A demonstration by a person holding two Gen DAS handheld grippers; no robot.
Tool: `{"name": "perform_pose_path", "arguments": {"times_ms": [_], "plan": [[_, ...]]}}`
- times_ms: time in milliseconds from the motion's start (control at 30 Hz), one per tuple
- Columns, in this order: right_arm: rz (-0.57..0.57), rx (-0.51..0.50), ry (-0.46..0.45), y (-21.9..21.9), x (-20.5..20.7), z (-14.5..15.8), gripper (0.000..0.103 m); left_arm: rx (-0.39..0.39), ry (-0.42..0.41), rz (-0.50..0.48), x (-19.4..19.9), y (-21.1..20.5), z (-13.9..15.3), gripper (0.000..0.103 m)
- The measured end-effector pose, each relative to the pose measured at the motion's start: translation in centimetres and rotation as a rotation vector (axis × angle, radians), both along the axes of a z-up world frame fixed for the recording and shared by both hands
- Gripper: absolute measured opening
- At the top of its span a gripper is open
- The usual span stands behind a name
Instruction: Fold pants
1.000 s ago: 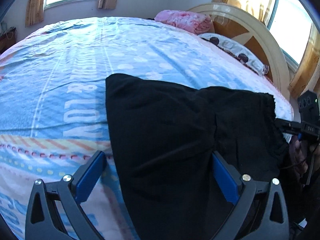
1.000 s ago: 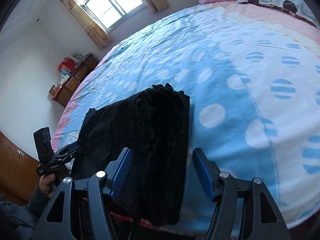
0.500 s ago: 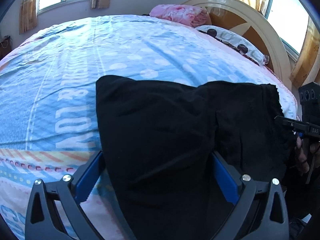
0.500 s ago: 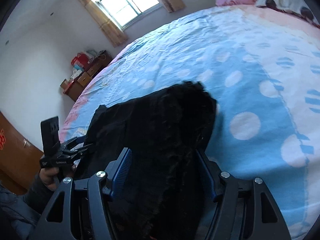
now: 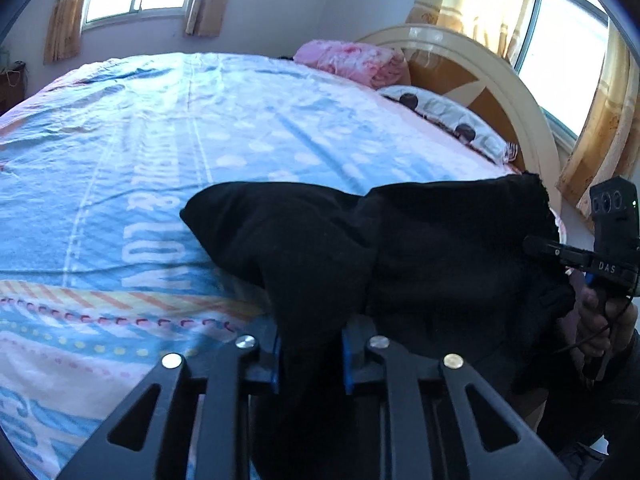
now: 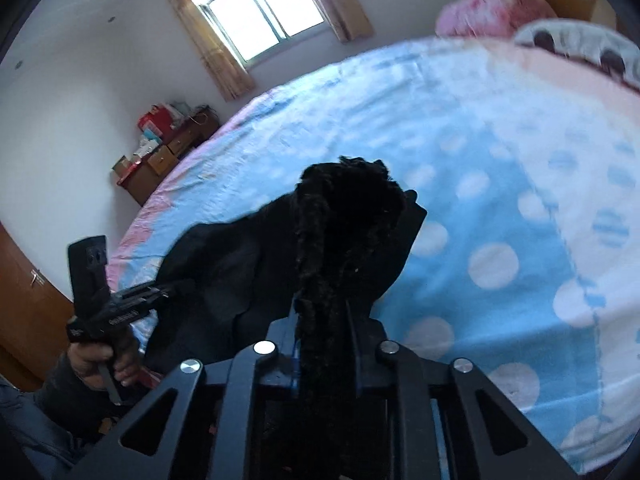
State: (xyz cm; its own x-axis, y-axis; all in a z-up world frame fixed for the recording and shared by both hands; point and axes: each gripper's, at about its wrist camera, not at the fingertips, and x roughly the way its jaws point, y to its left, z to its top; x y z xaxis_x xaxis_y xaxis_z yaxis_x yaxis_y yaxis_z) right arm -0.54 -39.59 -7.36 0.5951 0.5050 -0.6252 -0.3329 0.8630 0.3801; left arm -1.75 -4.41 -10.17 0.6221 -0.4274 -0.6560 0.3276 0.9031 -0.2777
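The black fleecy pants (image 5: 420, 248) lie at the near edge of the blue polka-dot bedsheet (image 5: 120, 160) lettered "NOT". Left gripper (image 5: 310, 354) and right gripper (image 6: 325, 346), marked "DAS", are closing, each pinching bunched fabric.

Matt black fleecy cloth pants (image 5: 400, 248); smooth printed cotton bedsheet (image 5: 160, 140); glossy wooden headboard (image 5: 500, 80); matt black plastic gripper (image 5: 310, 356) with shiny metal screws.

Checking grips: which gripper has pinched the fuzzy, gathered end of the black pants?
The right gripper; its end of the pants looks shaggy, while the left gripper pinches smooth cloth.
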Motion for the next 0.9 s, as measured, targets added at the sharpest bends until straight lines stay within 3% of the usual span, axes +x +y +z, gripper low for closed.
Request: {"name": "perform_pose_path", "arguments": {"times_ms": [167, 367, 667, 900], "plan": [[0.039, -0.037, -0.027, 1.8, 0.5, 2.5, 0.016, -0.014, -0.035, 0.020, -0.9, 1.3, 1.7, 0.020], [0.135, -0.035, -0.043, 6.1, 3.6, 5.2, 0.015, -0.003, -0.107, 0.106, -1.3, 6.0, 4.4, 0.019], [0.358, -0.051, -0.078, 19.1, 13.6, 9.4, 0.015, 0.081, -0.192, 0.301, 0.3, 15.9, 8.1, 0.019], [0.490, -0.064, -0.067, 29.3, 19.0, 9.6, 0.015, 0.129, -0.175, 0.462, 1.0, 22.3, 7.9, 0.019]]}}
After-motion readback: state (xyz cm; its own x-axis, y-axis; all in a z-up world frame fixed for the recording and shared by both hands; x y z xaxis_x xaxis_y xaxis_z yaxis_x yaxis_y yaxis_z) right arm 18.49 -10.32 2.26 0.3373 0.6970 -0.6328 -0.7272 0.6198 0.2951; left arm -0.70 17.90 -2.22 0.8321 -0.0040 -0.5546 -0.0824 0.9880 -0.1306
